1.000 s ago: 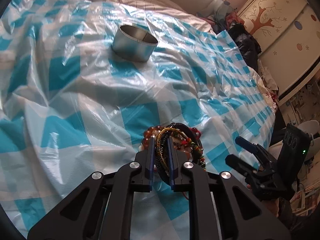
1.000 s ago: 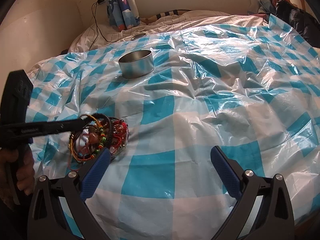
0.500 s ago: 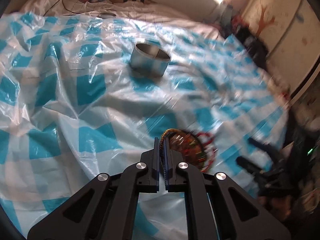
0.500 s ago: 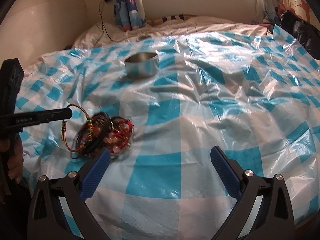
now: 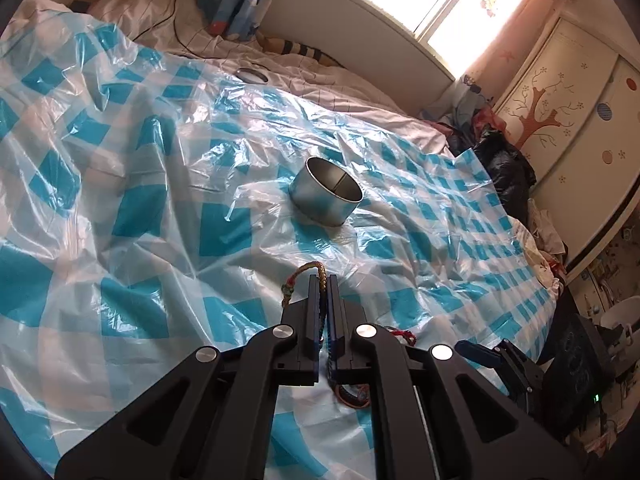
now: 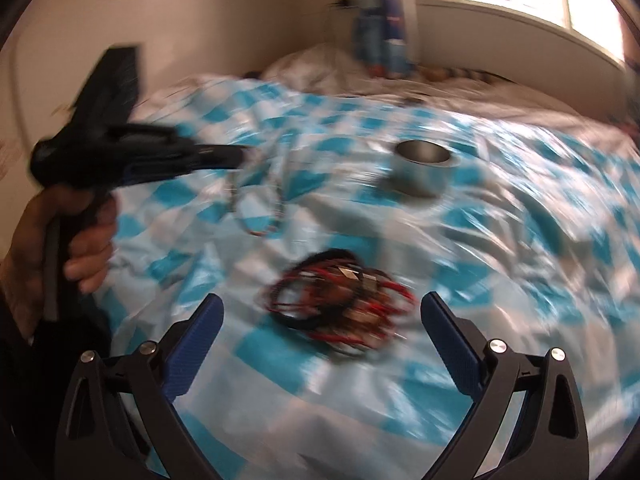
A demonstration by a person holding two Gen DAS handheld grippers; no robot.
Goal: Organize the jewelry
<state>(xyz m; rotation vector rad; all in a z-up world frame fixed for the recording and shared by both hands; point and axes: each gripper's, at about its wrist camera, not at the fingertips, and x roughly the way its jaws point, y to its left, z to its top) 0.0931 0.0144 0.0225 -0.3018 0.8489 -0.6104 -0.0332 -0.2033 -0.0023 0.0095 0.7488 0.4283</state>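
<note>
My left gripper is shut on a braided gold-and-multicolour bracelet, held in the air above the blue-checked plastic sheet. In the blurred right wrist view the bracelet hangs from the left gripper. A round metal tin stands open farther ahead; it also shows in the right wrist view. A pile of red and black bracelets lies on the sheet just ahead of my right gripper, which is open and empty. Part of the pile shows under the left gripper.
The sheet covers a bed with a pillow and cable at the far end. A round lid lies beyond the tin. Dark clothes and a wardrobe stand at the right.
My left gripper has lifted the braided bracelet off the pile and moved it up and toward the tin. My right gripper has swung left toward the pile, still open.
</note>
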